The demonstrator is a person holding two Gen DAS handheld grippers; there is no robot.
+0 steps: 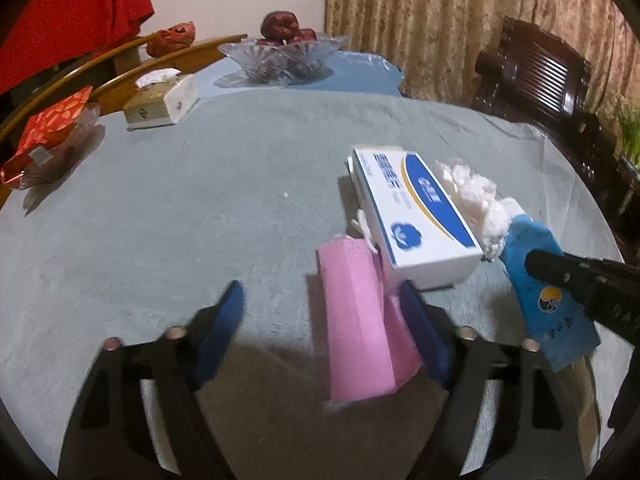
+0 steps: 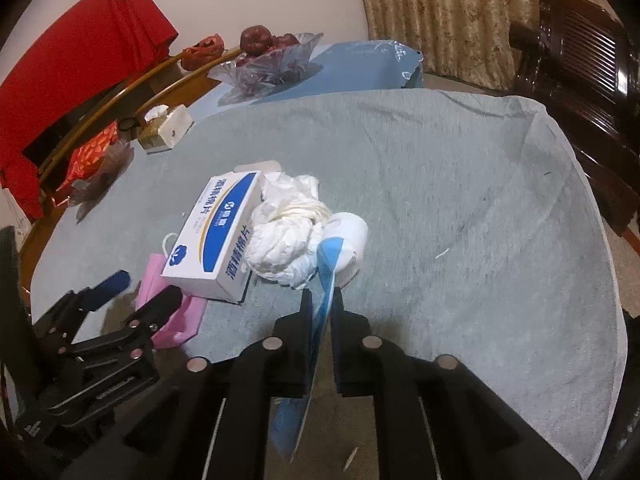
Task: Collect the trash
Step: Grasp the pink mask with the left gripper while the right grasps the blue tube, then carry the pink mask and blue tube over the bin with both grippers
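Observation:
A small heap of trash lies on the grey cloth: a white and blue box [image 1: 416, 220] [image 2: 218, 232], a pink paper bag [image 1: 360, 320] [image 2: 176, 312] partly under it, crumpled white tissue [image 1: 476, 200] [image 2: 288, 236] and a white roll [image 2: 352, 232]. My right gripper [image 2: 320, 300] [image 1: 540, 264] is shut on a flat blue packet [image 2: 324, 280] [image 1: 548, 300], held upright beside the tissue. My left gripper [image 1: 324, 300] [image 2: 136, 288] is open over the pink bag, its right finger against the bag's side, just below the box.
A tissue box [image 1: 160, 100] [image 2: 164, 128], a red patterned packet [image 1: 48, 128] and a glass bowl of red fruit [image 1: 284, 56] [image 2: 272, 60] stand at the far left and back. A dark wooden chair [image 1: 536, 76] [image 2: 580, 52] stands to the right, curtains behind.

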